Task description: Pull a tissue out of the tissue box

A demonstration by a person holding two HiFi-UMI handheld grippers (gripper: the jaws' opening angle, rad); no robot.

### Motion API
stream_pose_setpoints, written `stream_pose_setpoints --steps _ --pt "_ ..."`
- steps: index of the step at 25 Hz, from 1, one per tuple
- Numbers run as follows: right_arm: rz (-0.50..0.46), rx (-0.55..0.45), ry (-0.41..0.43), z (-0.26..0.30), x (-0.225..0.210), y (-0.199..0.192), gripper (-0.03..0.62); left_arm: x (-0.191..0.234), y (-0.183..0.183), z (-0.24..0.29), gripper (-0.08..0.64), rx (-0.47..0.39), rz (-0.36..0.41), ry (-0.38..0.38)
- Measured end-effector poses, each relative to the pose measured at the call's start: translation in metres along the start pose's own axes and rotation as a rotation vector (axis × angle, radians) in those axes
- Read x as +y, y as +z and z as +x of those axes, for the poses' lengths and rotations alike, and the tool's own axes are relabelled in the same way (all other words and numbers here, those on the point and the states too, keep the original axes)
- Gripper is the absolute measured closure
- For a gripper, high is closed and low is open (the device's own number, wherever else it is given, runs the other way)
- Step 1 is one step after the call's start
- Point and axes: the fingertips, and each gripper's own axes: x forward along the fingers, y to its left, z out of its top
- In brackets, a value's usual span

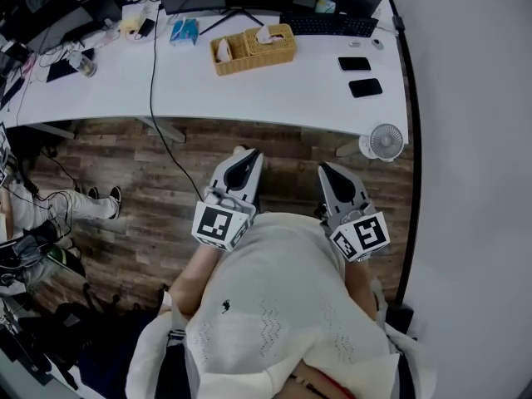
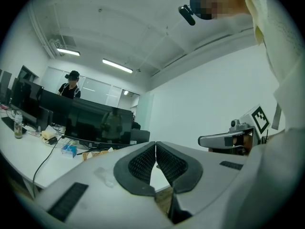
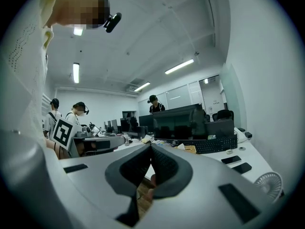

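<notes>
Cream knitted sweater on the person's torso (image 1: 283,306) fills the bottom of the head view. At 12 o'clock from it a long white desk (image 1: 274,90) spans the frame above brown wood-plank flooring (image 1: 158,198).

Two grey grippers are held side by side over the floor, short of the desk's near edge. The left gripper (image 1: 243,153) (image 2: 155,145) has its black ribbed pads tip to tip with nothing between them. The right gripper (image 1: 324,169) (image 3: 150,147) is likewise pinched together and empty.

At 12 o'clock from the grippers, well apart from both, the tan woven wicker tissue box (image 1: 270,46) sits toward the desk's far side, with a white tissue (image 1: 264,33) poking up from its top.

A small round white fan (image 1: 385,142) is at 2 o'clock from the right gripper, by the desk's near corner. Two flat black phones (image 1: 360,75) lie on the desk at 1 o'clock, one just beyond the other.
</notes>
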Motion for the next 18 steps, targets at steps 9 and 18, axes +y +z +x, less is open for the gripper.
stream_pose_setpoints --steps 9,18 --pt "0.007 0.012 -0.031 0.037 -0.028 0.005 0.591 0.036 0.006 0.037 0.545 0.004 -0.002 -0.015" --pt "0.008 0.016 -0.043 0.089 -0.051 0.023 0.591 0.084 0.023 0.075 0.545 0.007 0.004 -0.021"
